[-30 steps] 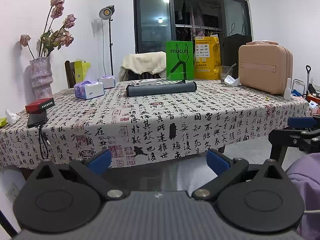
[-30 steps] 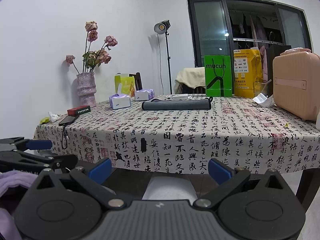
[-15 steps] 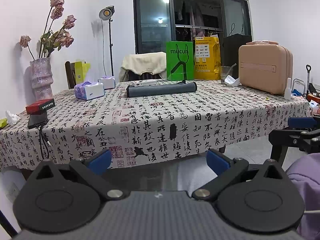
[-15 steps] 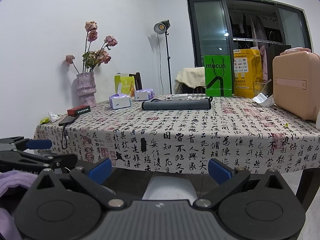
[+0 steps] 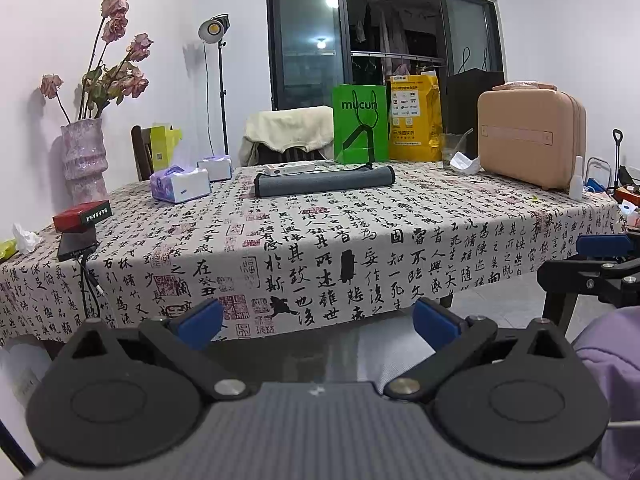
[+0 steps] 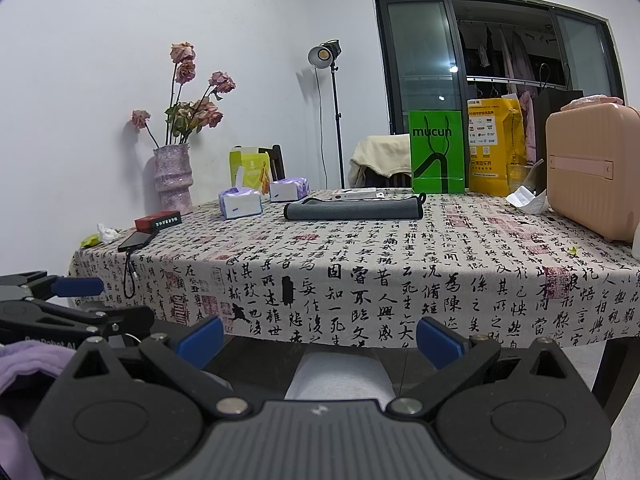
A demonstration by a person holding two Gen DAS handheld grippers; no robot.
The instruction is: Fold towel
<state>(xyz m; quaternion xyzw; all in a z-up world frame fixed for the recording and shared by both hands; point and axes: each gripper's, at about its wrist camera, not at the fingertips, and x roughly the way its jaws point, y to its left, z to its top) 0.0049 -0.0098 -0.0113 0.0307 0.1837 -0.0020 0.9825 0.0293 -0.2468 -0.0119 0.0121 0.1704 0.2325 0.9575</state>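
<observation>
On the far half of a table [image 5: 400, 220] draped in a cloth printed with black calligraphy lies the towel [image 5: 324, 182] — dark grey, folded or rolled into a long, low strip. Its long axis runs left to right, parallel to the near table edge, with one end pointing toward the tissue boxes [image 5: 181, 184] on the left and the other toward the pink suitcase [image 5: 532, 136] on the right. In the right wrist view the towel [image 6: 354, 210] shows a small hanging loop at its right end. A flat white box [image 5: 290, 168] sits just behind it, and a green bag [image 5: 360, 124] and a yellow bag [image 5: 414, 118] stand upright behind that.

Both grippers are held low, in front of the table and below its top, well apart from the towel. The left gripper [image 5: 318, 322] has its blue-tipped fingers spread wide with nothing between them. The right gripper [image 6: 319, 338] is the same — fingers wide apart, holding nothing. Each appears at the edge of the other's view, beside lilac fabric.

At the table's left end stand a pink vase [image 5: 84, 160] of dried roses, a red box [image 5: 82, 216] and a black phone [image 5: 78, 242] with a cable hanging over the edge. A lamp [image 5: 216, 80] on a stand is lit by the back wall.
</observation>
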